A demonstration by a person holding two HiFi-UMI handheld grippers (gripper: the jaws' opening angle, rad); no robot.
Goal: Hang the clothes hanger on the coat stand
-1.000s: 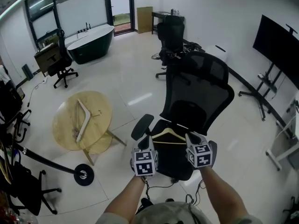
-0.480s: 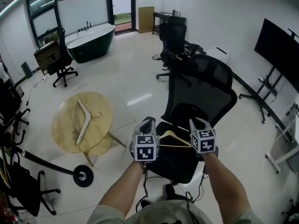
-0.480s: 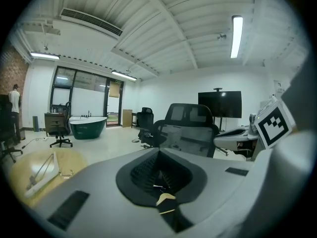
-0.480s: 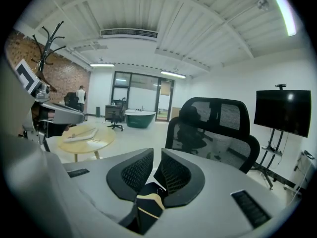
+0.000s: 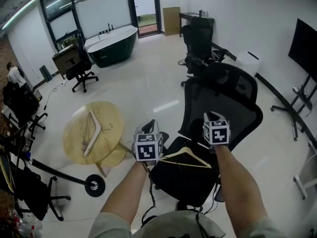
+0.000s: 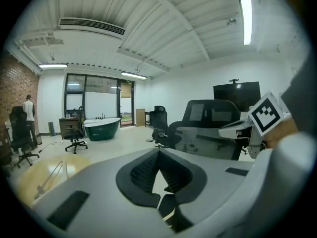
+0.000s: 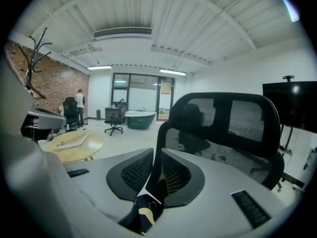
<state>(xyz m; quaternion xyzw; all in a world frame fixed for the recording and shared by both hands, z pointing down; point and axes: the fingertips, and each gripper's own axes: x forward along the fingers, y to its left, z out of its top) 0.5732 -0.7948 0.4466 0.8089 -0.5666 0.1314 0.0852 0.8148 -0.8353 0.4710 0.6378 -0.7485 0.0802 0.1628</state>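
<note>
The hanger (image 5: 197, 157) was pale bare wood, a flat triangle of two sloping arms and a thin straight bar beneath. It hung in the air between the two hands, above the seat of a black office chair (image 5: 229, 100) and touching nothing else.

The head view alone gave that whole outline. It also showed a second hanger (image 5: 92, 132) lying on the left half of a round table (image 5: 113, 119), well apart from the first.

The left gripper (image 6: 158, 153) was clenched. In its own view the dark pads met at the tips, and a sliver of pale wood showed low in the throat behind them. The right gripper (image 7: 157, 155) had just eased its jaws a little. A thin dark slit stood between the pads, with a tan piece of the hanger lodged at the base, so it was grasping the hanger too.

Only the right gripper view caught the coat stand (image 7: 33, 53), its dark branched top against a brick wall (image 7: 54, 83) at the upper left. The left gripper view instead took in a dark green bathtub (image 6: 101, 128) and a black screen (image 6: 237, 94).
</note>
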